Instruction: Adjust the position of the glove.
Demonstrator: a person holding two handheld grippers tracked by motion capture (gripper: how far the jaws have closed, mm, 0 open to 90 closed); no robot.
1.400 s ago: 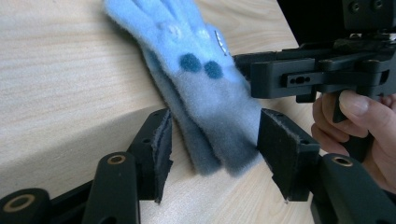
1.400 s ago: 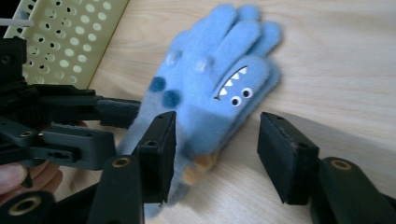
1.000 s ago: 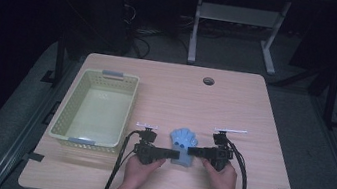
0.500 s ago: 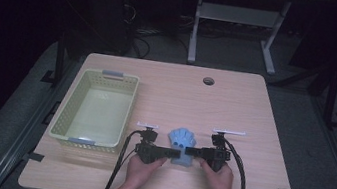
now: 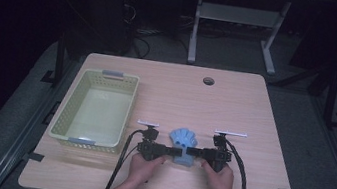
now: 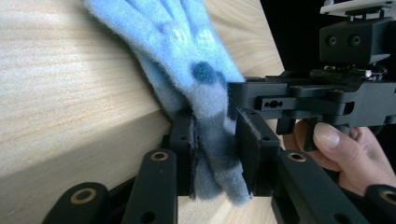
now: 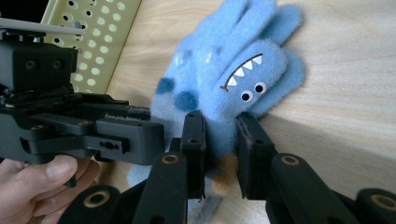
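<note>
Jaws clamping blue glove (image 5: pixel 183 145), fingers pointing away

Pale green basket (image 5: pixel 95 109) on wooden table (image 5: pixel 235 104)

A glove (image 5: pixel 183 141) is laid flat on the table (image 5: pixel 236 99) near its front edge, fingers pointing away from the person, and is flanked by the left gripper (image 5: pixel 174 151) on its left and the right gripper (image 5: pixel 192 152) on its right, both closed on its cuff end from opposite sides. A basket (image 5: pixel 94 108) is set to the left of the glove, near the table's left edge, with the left gripper between the two. A round hole (image 5: pixel 208 81) is found in the tabletop well behind the glove, toward the far edge.
</note>
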